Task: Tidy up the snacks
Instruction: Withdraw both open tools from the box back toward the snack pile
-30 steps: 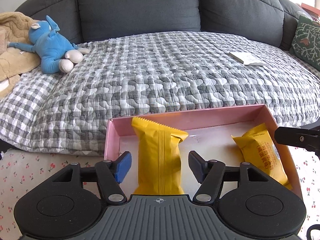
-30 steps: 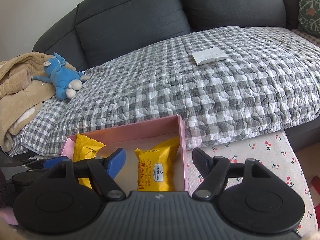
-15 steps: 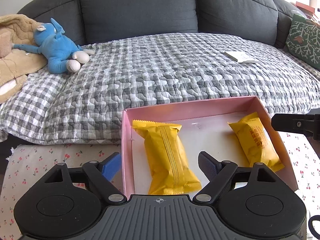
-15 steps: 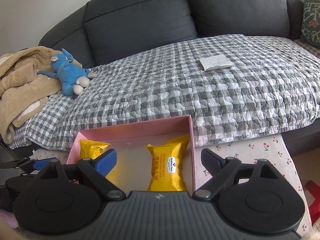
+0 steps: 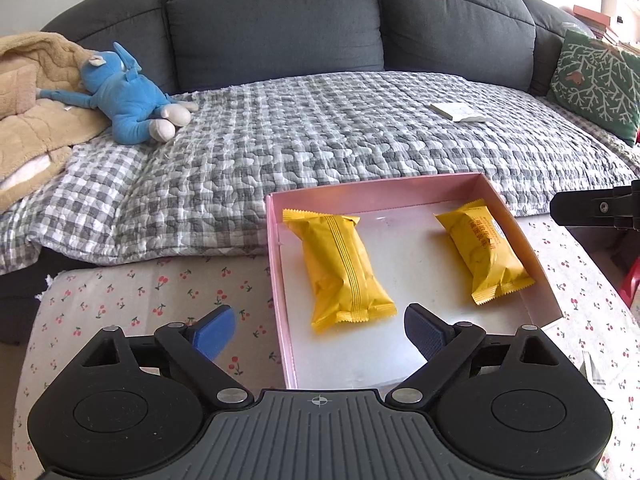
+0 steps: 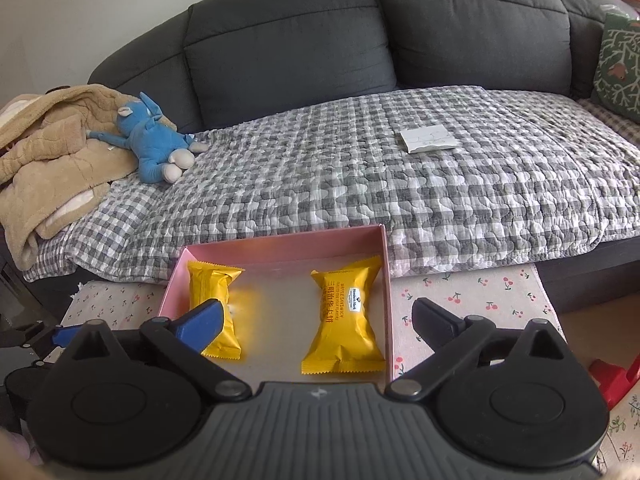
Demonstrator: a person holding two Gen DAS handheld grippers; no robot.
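Observation:
A shallow pink box (image 5: pixel 276 280) (image 6: pixel 386 280) sits on a cherry-print cloth, with two yellow snack packs lying flat inside. In the left wrist view one pack (image 5: pixel 340 270) lies at the box's left and the other (image 5: pixel 482 250) at its right. The right wrist view shows the same packs, left (image 6: pixel 214 304) and right (image 6: pixel 346 316). My left gripper (image 5: pixel 316 330) hovers over the box's near left corner, jaws opening, nothing between them. My right gripper (image 6: pixel 316 318) is pulled back from the right pack, jaws opening wide, pads off it.
A grey sofa with a checked quilt (image 5: pixel 320 132) stands behind the low table. On it lie a blue plush toy (image 5: pixel 132 100), a tan blanket (image 6: pixel 48 144), a white paper (image 6: pixel 428 140) and a green cushion (image 5: pixel 596 80). A red object (image 6: pixel 612 380) sits on the floor at right.
Both grippers opened wider and drew back and up from the box. The two yellow packs, earlier between the jaws, now lie released on the box floor.

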